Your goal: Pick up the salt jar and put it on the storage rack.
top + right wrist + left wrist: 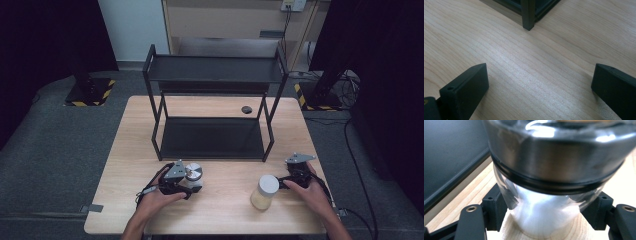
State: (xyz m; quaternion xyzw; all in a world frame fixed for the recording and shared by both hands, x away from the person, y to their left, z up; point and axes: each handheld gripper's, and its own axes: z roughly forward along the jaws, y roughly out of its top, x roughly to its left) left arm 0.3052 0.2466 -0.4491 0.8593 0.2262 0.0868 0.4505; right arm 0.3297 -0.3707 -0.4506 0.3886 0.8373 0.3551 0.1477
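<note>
We log the wooden table (150,150) first, since it carries everything. At its far half stands a black two-tier metal shelf (212,137), both tiers bare. A small dark round disc (246,109) sits on the tabletop far right of the shelf's lower tier, between its right legs.

Near left, just in front of the shelf's left near leg, we find the glass jar (194,176) with a silver metal lid. The left gripper (191,186) is clamped on it: in the left gripper view the two black pads (494,208) press against the clear lower body of the jar (544,202) from both sides, below the lid. The jar stands upright on the wood, its base touching the table. Its lid is brushed steel with a dark band at the bottom edge; the glass beneath is clear and narrows toward the base (contents look pale, but the close view is too blurred for us to tell what they are).

Near right stands a second jar (264,192), white-lidded, with a pale yellowish fill, upright and well apart from the first. The right gripper (282,183) lies just to its right, the tips pointing toward it; we cannot tell from above whether they touch. In the right gripper view its jaws stand wide apart over bare wood, with one shelf leg (528,15) ahead.
</note>
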